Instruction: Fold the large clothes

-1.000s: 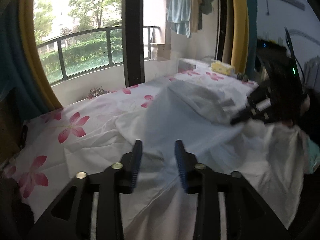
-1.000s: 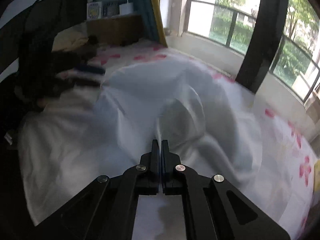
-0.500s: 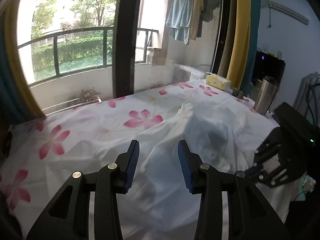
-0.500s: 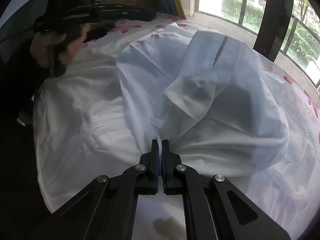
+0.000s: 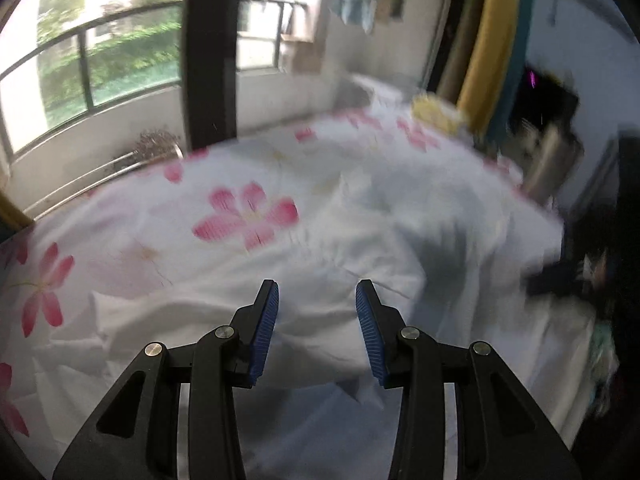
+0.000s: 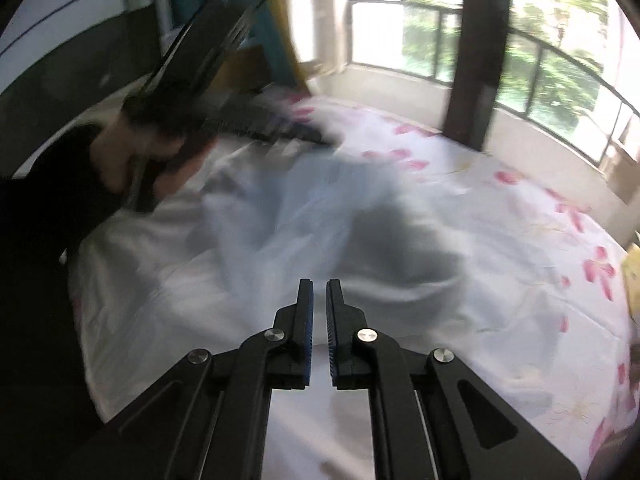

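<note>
A large pale blue-white garment [image 6: 320, 216] lies loosely heaped on the bed, blurred by motion; it also shows in the left wrist view [image 5: 400, 248]. My right gripper [image 6: 319, 316] hangs just above its near edge with jaws slightly parted and nothing between them. My left gripper [image 5: 316, 328] is open and empty above the near part of the cloth. The left gripper's blurred dark shape [image 6: 280, 128] shows at the garment's far left side.
The bed has a white sheet with pink flowers [image 5: 248, 216]. A dark window post [image 5: 208, 52] and railing stand behind it. A yellow box [image 5: 436, 114] and dark items [image 5: 552, 128] sit at the far right. The person's dark sleeve [image 6: 80, 184] is at the left.
My right gripper has let go of the garment; its jaws have parted slightly. The billowed cloth has dropped and flattened onto the bed. The left gripper stayed open and moved lower over the cloth.
</note>
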Action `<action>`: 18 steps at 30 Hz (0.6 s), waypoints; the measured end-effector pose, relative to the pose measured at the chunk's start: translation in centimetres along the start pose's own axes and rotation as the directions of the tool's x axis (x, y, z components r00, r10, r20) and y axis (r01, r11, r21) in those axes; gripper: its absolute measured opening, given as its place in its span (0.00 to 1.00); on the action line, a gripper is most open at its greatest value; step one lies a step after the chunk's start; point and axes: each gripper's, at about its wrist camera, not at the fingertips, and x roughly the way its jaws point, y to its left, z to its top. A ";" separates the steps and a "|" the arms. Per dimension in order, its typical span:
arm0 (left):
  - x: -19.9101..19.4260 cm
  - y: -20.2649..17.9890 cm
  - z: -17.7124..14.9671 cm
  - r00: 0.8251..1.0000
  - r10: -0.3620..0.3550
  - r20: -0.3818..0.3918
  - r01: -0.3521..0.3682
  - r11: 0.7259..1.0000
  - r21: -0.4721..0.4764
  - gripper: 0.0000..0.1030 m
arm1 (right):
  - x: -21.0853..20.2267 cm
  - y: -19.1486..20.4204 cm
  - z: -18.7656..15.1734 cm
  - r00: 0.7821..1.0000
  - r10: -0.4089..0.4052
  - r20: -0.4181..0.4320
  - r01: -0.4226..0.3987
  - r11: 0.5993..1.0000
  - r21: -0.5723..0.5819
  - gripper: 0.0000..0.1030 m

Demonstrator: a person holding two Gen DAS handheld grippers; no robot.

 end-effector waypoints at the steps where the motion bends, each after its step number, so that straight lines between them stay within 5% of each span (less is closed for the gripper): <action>1: 0.4 -0.2 -0.4 1.000 0.018 -0.017 -0.018 1.000 0.011 0.41 | 0.0 -0.5 0.0 1.000 -0.016 0.007 0.016 1.000 0.015 0.08; 10: 1.8 2.9 -1.0 0.988 0.152 -0.032 -0.154 0.987 -0.048 0.48 | 3.0 -3.6 1.6 0.994 -0.114 0.004 0.113 0.989 0.093 0.28; 13: 2.7 3.9 -0.4 0.981 0.187 -0.052 -0.190 0.980 -0.065 0.49 | 4.1 -5.0 2.0 0.985 -0.169 -0.021 0.171 0.979 0.114 0.55; 18: -2.4 5.2 -0.8 0.982 0.186 0.021 -0.182 0.976 -0.120 0.57 | 5.5 -6.9 2.1 0.990 -0.134 -0.036 0.138 0.976 0.168 0.57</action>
